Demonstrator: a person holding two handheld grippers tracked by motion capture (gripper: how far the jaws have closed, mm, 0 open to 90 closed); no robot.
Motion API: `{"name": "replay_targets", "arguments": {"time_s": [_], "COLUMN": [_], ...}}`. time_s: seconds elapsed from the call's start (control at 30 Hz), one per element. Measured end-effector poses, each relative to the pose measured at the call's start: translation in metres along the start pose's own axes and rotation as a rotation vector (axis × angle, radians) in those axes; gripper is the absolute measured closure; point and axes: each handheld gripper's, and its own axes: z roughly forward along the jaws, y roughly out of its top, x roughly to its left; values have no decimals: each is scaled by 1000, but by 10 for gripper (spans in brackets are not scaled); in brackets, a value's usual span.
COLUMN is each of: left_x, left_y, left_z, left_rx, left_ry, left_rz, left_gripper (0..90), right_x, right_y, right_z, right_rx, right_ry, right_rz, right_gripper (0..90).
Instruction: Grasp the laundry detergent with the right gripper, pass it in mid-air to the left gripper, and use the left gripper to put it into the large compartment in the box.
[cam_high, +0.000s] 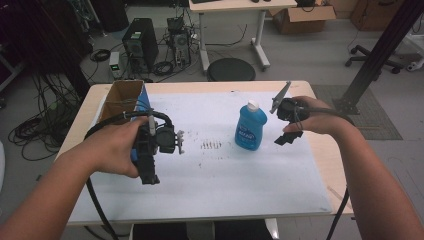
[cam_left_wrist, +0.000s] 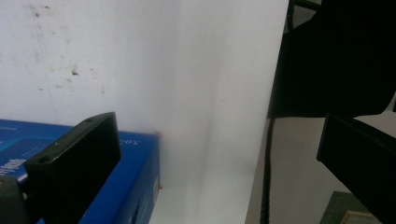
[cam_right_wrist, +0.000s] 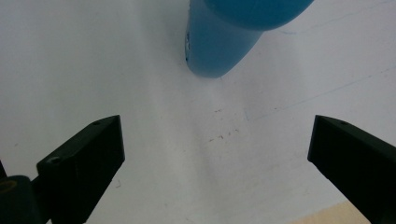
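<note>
- Blue bottle (cam_high: 248, 129), just left of the right claw (cam_high: 286, 131): glossy plastic, with a white plastic cap.
- White sheet (cam_high: 215, 180) over the surface under both claws: matt, smooth, speckled with dark scuffs.
- Surface edge (cam_high: 327, 150): pale wood.
- Box (cam_high: 120, 99) behind the left claw (cam_high: 150, 160): brown cardboard, its blue side perhaps glossy print.
- Claw jaws: matt black plastic.

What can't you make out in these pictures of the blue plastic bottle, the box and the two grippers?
- Blue plastic bottle: label print too small in the high view; top cut off by the edge in the right gripper view.
- Open cardboard box with a blue side: inside hidden by its walls and the left hand.
- Blue box lettering: blurred, partly behind the jaw.
</note>
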Motion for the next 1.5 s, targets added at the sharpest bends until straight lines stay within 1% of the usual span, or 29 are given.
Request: {"name": "replay_targets", "arguments": {"time_s": [0.1,0.3,0.33,0.37,0.4,0.53,0.6,0.63,0.67,0.7,0.73,0.77,0.8,0.83,0.87,0.93,1.0,1.03,1.07,1.13,1.2,1.27,1.3,1.4,1.43,1.47,1.5], "left_x": [-1,-1,-1,-1,-1,-1,-2,-2,-4,-4,-4,-4,-4,-4,-5,-5,-5,-6,-6,-6,-6,-7,-7,-7,-8,-8,-8], "left_y": [0,0,0,0,0,-1,1,2,3,3,3,3,4,4,3,3,2,2,2,1,1,1,2,3,4,4,4], "left_z": [2,5,5,6,6,9,10,10,9,9,9,9,8,8,7,6,6,6,5,6,5,6,5,6,5,5,5], "left_rx": [-1,-5,-7,-11,-11,-9,-2,-2,-8,-8,-10,-10,-10,-10,-14,-14,-14,-16,-12,-14,-12,-17,-20,-21,-18,-18,-18], "left_ry": [-2,-4,-5,-2,-2,-12,-11,-7,-8,-8,-8,-8,-4,-4,-4,-2,-1,0,-3,-1,1,2,3,3,5,5,6], "left_rz": [7,10,6,11,11,4,8,13,21,21,21,21,26,26,23,22,26,26,23,23,24,21,23,28,30,30,31], "left_gripper": [2,2,2,2,2,2,2,2,2,3,2,2,3,2,2,3,2,2,3,2,2,2,2,2,2,2,2], "right_x": [1,2,2,2,2,2,3,3,3,3,3,3,3,3,3,3,3,2,2,2,3,3,3,4,4,4,4], "right_y": [-2,-7,-8,-10,-10,-13,-13,-13,-14,-14,-14,-14,-15,-15,-15,-15,-15,-15,-15,-14,-13,-13,-11,-11,-11,-11,-11], "right_z": [4,15,18,22,22,27,32,32,34,34,36,36,38,38,39,40,41,43,43,44,47,48,51,55,57,57,58], "right_rx": [-3,-41,-49,-66,-66,-103,-133,-133,-145,-145,-162,-162,-178,-178,-188,-207,-215,-238,-249,-259,-287,-298,-299,-305,-327,-327,-339], "right_ry": [0,-3,-5,-5,-5,-4,3,3,1,1,8,8,12,12,7,11,10,9,11,9,2,1,-22,-30,-26,-26,-25], "right_rz": [8,27,30,42,42,65,78,78,84,84,94,94,101,101,103,110,113,119,122,129,137,138,136,143,149,149,153], "right_gripper": [38,39,39,41,41,41,40,40,41,41,40,40,40,40,40,40,40,40,40,40,40,36,33,34,34,34,35]}}
